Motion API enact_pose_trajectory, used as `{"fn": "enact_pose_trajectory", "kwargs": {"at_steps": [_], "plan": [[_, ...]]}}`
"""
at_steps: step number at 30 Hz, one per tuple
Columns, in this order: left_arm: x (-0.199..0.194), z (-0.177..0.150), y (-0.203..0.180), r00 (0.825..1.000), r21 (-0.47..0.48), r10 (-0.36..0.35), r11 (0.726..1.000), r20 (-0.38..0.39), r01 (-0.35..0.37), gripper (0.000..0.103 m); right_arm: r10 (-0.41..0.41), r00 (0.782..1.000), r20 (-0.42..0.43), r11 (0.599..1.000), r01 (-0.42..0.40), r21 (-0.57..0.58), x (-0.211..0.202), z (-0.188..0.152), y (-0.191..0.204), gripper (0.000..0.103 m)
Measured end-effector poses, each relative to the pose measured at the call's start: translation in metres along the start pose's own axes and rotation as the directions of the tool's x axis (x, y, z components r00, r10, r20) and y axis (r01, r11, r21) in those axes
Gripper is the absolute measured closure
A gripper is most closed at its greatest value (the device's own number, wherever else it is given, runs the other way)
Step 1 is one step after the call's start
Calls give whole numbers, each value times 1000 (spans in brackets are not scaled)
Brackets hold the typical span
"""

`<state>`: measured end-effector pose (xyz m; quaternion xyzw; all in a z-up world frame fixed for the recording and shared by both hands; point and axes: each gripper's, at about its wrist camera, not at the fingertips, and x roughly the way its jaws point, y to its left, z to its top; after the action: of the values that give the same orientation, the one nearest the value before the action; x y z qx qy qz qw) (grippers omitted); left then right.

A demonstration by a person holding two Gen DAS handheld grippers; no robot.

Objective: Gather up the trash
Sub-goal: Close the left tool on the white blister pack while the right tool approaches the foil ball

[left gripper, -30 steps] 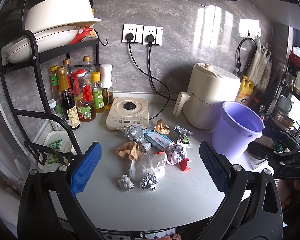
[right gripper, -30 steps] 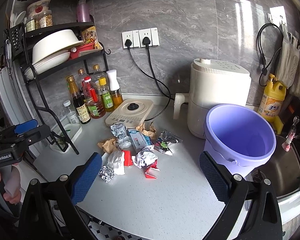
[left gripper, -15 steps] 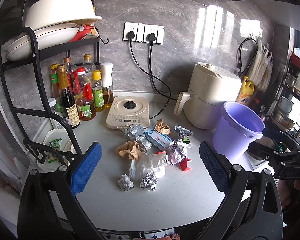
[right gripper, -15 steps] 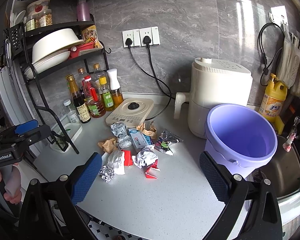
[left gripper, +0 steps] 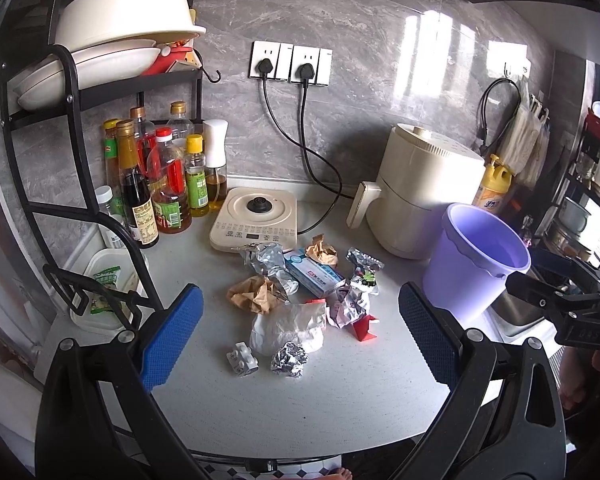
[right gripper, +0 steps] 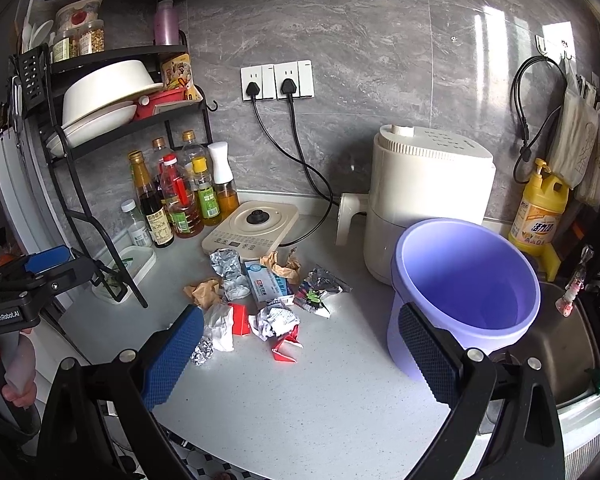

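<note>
**Both tools wide open above a heap of litter**

The left tool [left gripper: 298, 338] hangs over the near edge of the pale desk [left gripper: 284, 408] with its blue-padded fingers [left gripper: 170, 336] spread far apart, gripping nothing and touching nothing. The right tool [right gripper: 300, 354] is likewise fully released, its pads clear of everything; its right finger stands in front of the lilac bucket [right gripper: 466, 292] without visible contact.

The trash lies in a loose pile in the middle of the desk, between an induction cooker [left gripper: 256, 218] at the back and the tools at the front. It includes a crumpled white paper bag [left gripper: 288, 330], a small foil ball [left gripper: 289, 360], a foil blister strip [left gripper: 242, 363], brown paper wads [left gripper: 254, 296], a larger sheet of crushed foil [left gripper: 270, 266], a blue-and-white carton [left gripper: 314, 276], a shiny snack wrapper [left gripper: 364, 270] and a folded red scrap [left gripper: 364, 327]. The pieces touch or overlap one another.

The bucket stands upright to the right of the pile, near it but apart, and looks empty inside. A cream air fryer [right gripper: 428, 200] stands behind the bucket.
</note>
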<state>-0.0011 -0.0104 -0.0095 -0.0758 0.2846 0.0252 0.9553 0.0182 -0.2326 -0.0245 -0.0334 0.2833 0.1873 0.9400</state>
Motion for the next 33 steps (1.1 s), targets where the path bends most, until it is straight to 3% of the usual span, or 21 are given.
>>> {"fn": "enact_pose_trajectory", "kwargs": {"at_steps": [6,9,14,21,27,33], "plan": [[4,-9,-14,1000,-38,28,999,-4,-29,6,72,997,-25,996,-73,-44,1,-9,-13,8],[6,-15,-17,997,-51,75,996,-4,-75,6,110,992,-60,991,-114,-68,8,-13,-14,8],[9,-25,0,990,-109,137,984,-19,-139,6,141,986,-91,981,-151,-122,19,-22,-11,8],[23,-40,26,983,-155,160,973,-90,-172,6,175,972,-155,979,-189,-83,50,-32,-5,8],[64,-60,45,975,-137,119,980,-186,-145,20,153,971,-185,985,-166,-55,77,-36,6,8],[108,-75,66,960,-153,54,983,-274,-99,40,153,961,-231,984,-170,-56,106,-39,26,8]]}}
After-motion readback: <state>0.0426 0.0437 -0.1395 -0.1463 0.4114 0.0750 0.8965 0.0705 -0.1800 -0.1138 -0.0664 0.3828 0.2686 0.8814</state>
